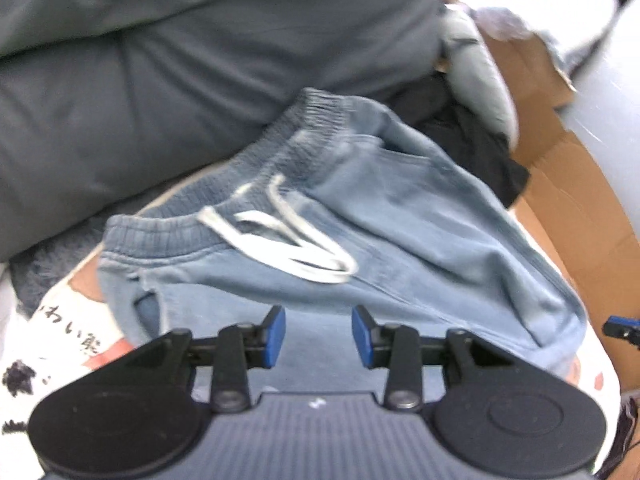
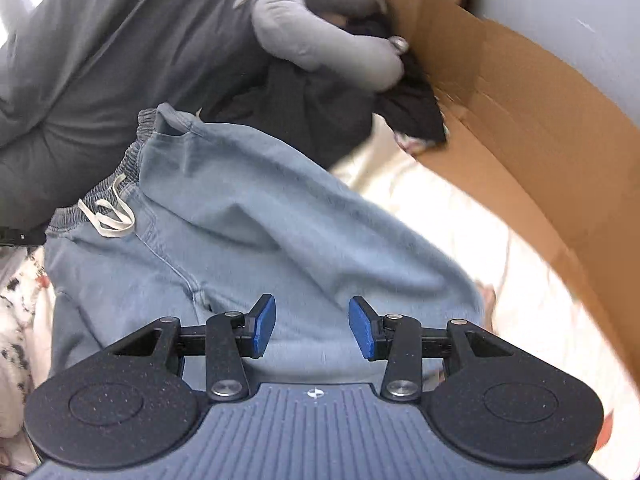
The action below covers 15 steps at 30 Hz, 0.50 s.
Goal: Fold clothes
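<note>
Light blue shorts (image 1: 400, 240) with a ribbed waistband and a white drawstring (image 1: 288, 248) lie rumpled on a white printed sheet (image 1: 52, 344). They also show in the right wrist view (image 2: 248, 232), with the drawstring (image 2: 112, 216) at the left. My left gripper (image 1: 319, 336) is open and empty, just above the shorts' near edge. My right gripper (image 2: 312, 328) is open and empty, over the leg end of the shorts. A tip of the right gripper (image 1: 622, 328) shows at the far right of the left wrist view.
A dark grey cushion (image 1: 160, 80) lies behind the shorts. A grey neck pillow (image 2: 320, 28) and black clothing (image 2: 320, 112) lie at the back right. A cardboard box wall (image 2: 520, 128) runs along the right side. The white sheet (image 2: 440, 208) shows between shorts and box.
</note>
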### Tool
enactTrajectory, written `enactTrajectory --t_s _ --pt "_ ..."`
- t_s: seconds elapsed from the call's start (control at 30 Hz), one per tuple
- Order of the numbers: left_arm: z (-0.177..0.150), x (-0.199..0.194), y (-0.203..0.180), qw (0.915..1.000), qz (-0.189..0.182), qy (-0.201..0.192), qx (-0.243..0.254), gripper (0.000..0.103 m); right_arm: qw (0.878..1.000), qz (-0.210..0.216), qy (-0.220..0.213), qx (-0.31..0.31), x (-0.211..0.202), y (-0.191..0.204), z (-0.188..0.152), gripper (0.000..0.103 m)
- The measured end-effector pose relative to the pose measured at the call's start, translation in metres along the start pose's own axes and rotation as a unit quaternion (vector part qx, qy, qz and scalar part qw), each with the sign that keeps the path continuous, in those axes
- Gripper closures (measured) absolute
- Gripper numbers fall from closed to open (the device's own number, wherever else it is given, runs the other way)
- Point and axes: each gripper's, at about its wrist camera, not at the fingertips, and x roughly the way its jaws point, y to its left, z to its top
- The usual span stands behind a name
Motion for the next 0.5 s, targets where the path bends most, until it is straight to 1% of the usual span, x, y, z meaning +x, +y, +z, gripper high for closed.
enactTrajectory --t_s 0.07,0.2,0.23,0.27,0.3,0.33,0.4,0.5 --pt "0.000 -0.004 -0.015 0.9999 -0.008 0.001 0.012 0.063 1.000 0.009 -0.009 0.014 -0.007 -0.004 -0.009 0.055" --pt "0.001 -0.007 -0.040 0.9990 -0.021 0.005 0.038 0.061 0.998 0.008 -0.052 0.043 -0.022 -0.014 -0.024 0.055" --pt "0.001 -0.008 -0.046 0.9986 -0.023 0.007 0.047 0.056 0.997 0.005 -0.061 0.048 -0.025 -0.017 -0.029 0.055" --pt "0.000 -0.008 -0.052 0.9982 -0.025 0.008 0.055 0.047 0.996 0.007 -0.067 0.052 -0.027 -0.021 -0.035 0.055" --pt "0.000 -0.008 -0.058 0.9977 -0.026 0.010 0.062 0.045 0.996 0.019 -0.071 0.052 -0.028 -0.025 -0.042 0.055" --pt "-0.002 -0.006 -0.062 0.9971 -0.026 0.016 0.069 0.045 0.996 0.029 -0.070 0.049 -0.028 -0.029 -0.049 0.055" --pt "-0.006 0.001 -0.071 0.9955 -0.025 0.034 0.085 0.045 0.997 0.024 -0.059 0.039 -0.025 -0.033 -0.064 0.055" --pt "-0.013 0.013 -0.081 0.9931 -0.025 0.050 0.103 0.045 0.997 0.029 -0.054 0.056 -0.015 -0.044 -0.087 0.055"
